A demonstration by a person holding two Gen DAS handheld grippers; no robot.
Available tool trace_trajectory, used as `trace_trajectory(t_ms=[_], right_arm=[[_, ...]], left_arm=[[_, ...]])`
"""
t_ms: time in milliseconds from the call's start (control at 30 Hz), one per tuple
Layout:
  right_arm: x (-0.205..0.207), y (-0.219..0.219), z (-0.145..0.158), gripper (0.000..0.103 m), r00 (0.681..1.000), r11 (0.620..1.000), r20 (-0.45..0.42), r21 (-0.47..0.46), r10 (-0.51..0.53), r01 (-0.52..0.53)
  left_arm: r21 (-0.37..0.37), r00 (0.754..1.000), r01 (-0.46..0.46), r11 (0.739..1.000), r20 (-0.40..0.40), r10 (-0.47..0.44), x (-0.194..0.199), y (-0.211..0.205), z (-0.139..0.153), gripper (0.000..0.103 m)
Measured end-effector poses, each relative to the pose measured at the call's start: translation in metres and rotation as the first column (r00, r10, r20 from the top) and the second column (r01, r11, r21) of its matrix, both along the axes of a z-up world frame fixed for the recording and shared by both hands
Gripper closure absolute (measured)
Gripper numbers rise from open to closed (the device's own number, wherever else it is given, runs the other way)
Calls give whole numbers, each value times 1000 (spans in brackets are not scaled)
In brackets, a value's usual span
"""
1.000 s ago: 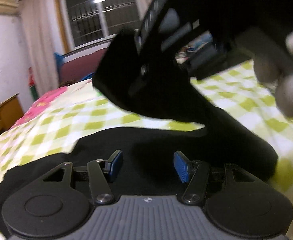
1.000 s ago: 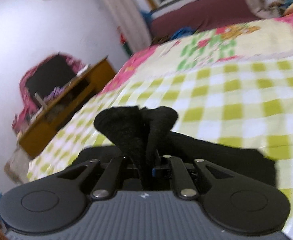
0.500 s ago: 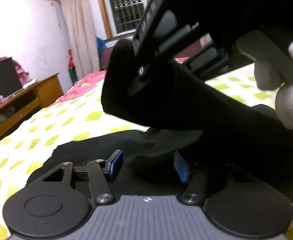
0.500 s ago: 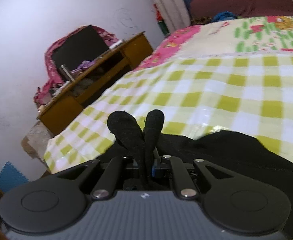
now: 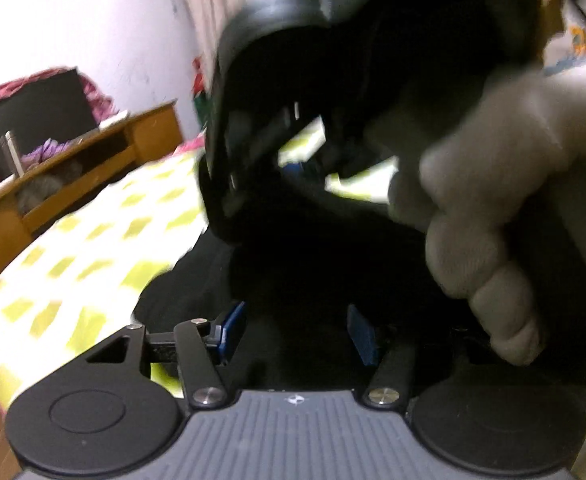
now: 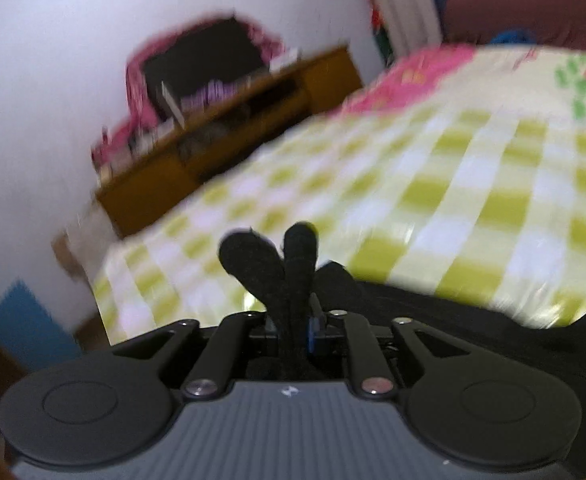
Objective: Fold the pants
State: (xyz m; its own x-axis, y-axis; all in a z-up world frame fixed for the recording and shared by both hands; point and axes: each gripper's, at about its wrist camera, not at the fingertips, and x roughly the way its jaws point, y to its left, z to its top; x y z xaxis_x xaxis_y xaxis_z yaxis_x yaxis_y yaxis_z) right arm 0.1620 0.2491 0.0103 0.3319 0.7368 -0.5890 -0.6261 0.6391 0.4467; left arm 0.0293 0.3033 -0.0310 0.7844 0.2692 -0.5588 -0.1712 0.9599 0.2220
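Between the tight fingers of the right claw (image 6: 297, 328), a bunch of the black pants (image 6: 269, 264) is pinched and lifted over the checked bed (image 6: 473, 184). The left claw (image 5: 293, 334) hangs wide open above the rest, holding nothing. If the pinch slips, the fold could flop crooked.

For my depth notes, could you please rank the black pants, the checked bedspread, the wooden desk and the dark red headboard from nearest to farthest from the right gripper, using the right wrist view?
1. black pants: pinched in the jaws of the right gripper.
2. checked bedspread: spread just ahead.
3. wooden desk: beyond the bed's edge, upper left.
4. dark red headboard: far end, upper right.
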Motion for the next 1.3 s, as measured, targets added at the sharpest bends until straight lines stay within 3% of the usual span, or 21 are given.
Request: trace_trajectory(t_ms=[67,233,333,400,467,667,767,933,1067,1167,1233,1300], right_arm=[[1,5,-20,85,996,999,-80,-13,30,-31],[-4,-14,-22,82,996,999,-78,35,43,-41],[-3,-8,-18,82,999,999,-41,-9,36,-37],[-7,-2,-15,91,999,998,-11,-36,41,-41],[-9,4,-11,92,999,999,1,-35,40,-40],[-6,6,11,92,995,996,79,67,-58,53],[-1,23,2,91,999,999,41,36,-25,23],[-13,65,-27,90,989,990,102,-104,109,-98],[-28,70,-36,78,966,970,167,-177,199,-169],[-22,39,-19,65,987,987,64,-61,151,-147],[-19,-1,-1,60,993,991,-21,70,119,-117],[-22,-54,15,54,996,989,-49,130,77,-70]], left_arm=[[1,1000,-17,1000,-24,17,-6,3,-7,33],[-15,1000,-17,1000,-21,17,-14,2,-8,33],[-27,1000,-11,1000,-10,11,-13,4,-5,33],[-31,1000,-8,999,0,8,-11,6,-3,33],[-21,1000,-16,1000,10,16,-12,13,-2,33],[-37,998,-49,998,30,50,-13,29,0,33],[-33,998,-61,998,21,61,-17,30,-2,33],[-1,997,-76,997,-35,76,-31,26,-10,33],[1,996,-78,997,-51,78,-42,22,-9,32],[11,996,-75,997,-49,76,-47,20,-3,32],[26,996,-75,997,-42,76,-51,20,2,32],[40,996,-82,996,-30,83,-56,23,6,32]])
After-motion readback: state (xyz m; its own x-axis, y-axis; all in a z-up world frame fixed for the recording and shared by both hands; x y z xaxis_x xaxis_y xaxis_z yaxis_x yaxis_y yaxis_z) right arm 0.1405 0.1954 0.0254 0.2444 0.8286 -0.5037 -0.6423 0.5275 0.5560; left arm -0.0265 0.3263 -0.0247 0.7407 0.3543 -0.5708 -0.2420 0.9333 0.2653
